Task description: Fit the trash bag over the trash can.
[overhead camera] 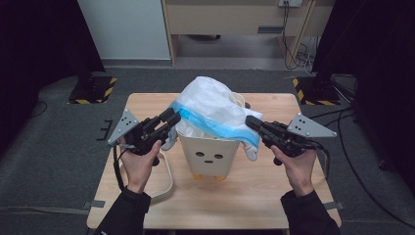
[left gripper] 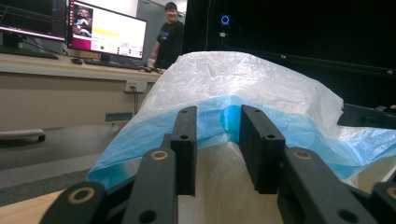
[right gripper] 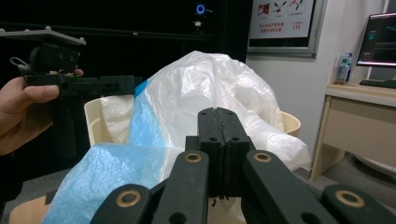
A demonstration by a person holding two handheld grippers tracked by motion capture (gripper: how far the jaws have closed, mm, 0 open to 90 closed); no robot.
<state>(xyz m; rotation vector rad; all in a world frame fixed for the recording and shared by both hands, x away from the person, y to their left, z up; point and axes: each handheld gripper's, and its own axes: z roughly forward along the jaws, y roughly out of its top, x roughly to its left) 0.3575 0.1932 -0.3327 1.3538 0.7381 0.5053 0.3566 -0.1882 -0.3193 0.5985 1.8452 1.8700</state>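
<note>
A cream bin (overhead camera: pixel 210 156) with a face drawn on it stands in the middle of the wooden table (overhead camera: pixel 244 200). A white plastic bag (overhead camera: pixel 210 100) with a blue edge band is piled over its top. My left gripper (overhead camera: pixel 173 117) reaches the bag from the left. In the left gripper view its jaws (left gripper: pixel 217 112) stand apart with the blue band (left gripper: pixel 229 116) between them. My right gripper (overhead camera: pixel 249 121) meets the blue edge at the bin's right rim. Its jaws (right gripper: pixel 218 112) are pressed flat together in front of the bag (right gripper: pixel 205 79); pinched film does not show.
A cream ring (overhead camera: pixel 166 181) lies on the table left of the bin, under my left hand. Stands with yellow-black striped bases (overhead camera: pixel 93 90) sit on the floor beyond both far table corners. A person (left gripper: pixel 170 39) stands by monitors on a desk far behind.
</note>
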